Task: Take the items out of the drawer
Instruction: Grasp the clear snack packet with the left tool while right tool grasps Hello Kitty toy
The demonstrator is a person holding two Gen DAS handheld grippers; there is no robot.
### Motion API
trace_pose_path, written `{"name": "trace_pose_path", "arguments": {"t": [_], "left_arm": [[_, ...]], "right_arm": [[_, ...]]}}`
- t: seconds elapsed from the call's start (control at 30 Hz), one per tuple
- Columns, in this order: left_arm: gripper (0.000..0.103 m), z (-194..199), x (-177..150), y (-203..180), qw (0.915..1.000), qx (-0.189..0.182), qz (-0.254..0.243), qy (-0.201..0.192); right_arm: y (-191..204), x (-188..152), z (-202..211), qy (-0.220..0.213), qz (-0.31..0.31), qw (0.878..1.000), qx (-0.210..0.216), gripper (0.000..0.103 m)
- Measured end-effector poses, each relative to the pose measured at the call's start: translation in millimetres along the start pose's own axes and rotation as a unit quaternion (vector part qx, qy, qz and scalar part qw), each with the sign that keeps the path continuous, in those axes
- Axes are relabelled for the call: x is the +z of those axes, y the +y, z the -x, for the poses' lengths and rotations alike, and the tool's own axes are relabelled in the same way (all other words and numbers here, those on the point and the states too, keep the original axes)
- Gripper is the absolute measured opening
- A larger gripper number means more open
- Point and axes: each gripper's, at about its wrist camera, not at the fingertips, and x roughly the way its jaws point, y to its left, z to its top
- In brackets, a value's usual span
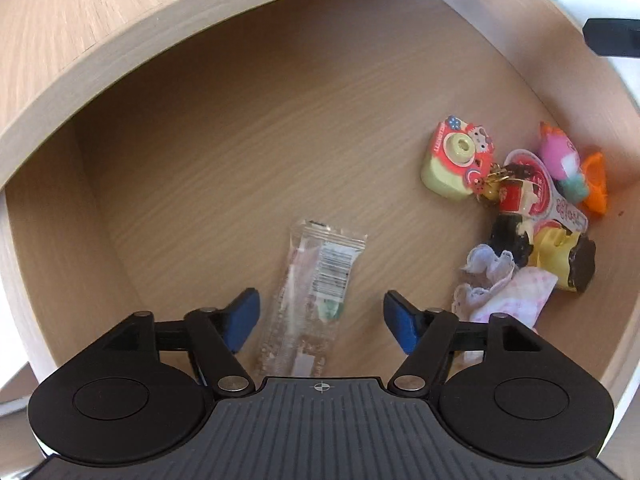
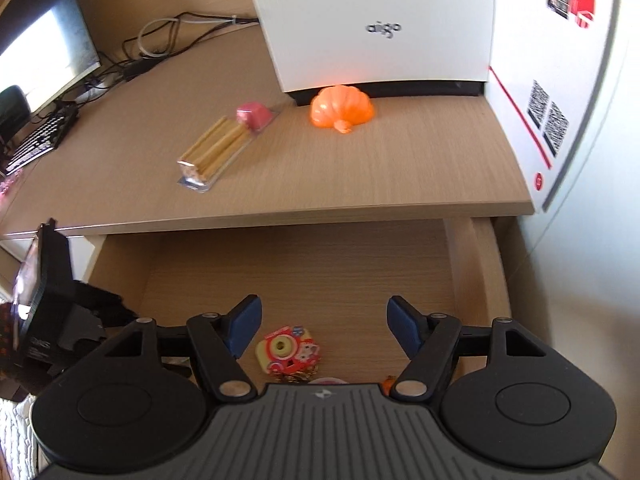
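Note:
My left gripper (image 1: 320,320) points down into the open wooden drawer (image 1: 208,148), open, its blue pads either side of a clear plastic packet (image 1: 308,296) lying flat on the drawer floor, not touching it. To the right lies a pile: a red and yellow toy camera (image 1: 456,160), a pink toy (image 1: 560,156), an orange piece (image 1: 596,184), a black and yellow figure (image 1: 560,260) and a frilly white cloth (image 1: 500,284). My right gripper (image 2: 324,328) hovers open above the toy camera (image 2: 288,354) in the drawer (image 2: 304,272), holding nothing.
On the desk top (image 2: 360,168) lie a pack of yellow sticks with a pink cap (image 2: 224,144) and an orange pumpkin-shaped toy (image 2: 342,110). A white case (image 2: 372,24) stands behind, a white box (image 2: 560,80) at right. A monitor (image 2: 48,52) and keyboard (image 2: 36,140) sit far left.

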Motion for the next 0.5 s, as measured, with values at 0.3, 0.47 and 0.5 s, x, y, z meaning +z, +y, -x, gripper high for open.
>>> {"name": "trace_pose_path", "arguments": {"t": [0.3, 0.47, 0.5], "left_arm": [[0.032, 16, -17, -8, 0.9993, 0.012, 0.032, -0.017], [0.032, 39, -30, -1, 0.9962, 0.000, 0.077, -0.042], [0.032, 45, -33, 0, 0.9951, -0.003, 0.085, -0.050]], "right_arm": [[28, -7, -53, 0.078, 0.072, 0.994, 0.012, 0.075], [47, -13, -96, 0.129, 0.109, 0.986, 0.009, 0.075], [50, -13, -103, 0.134, 0.116, 0.984, 0.001, 0.075]]}}
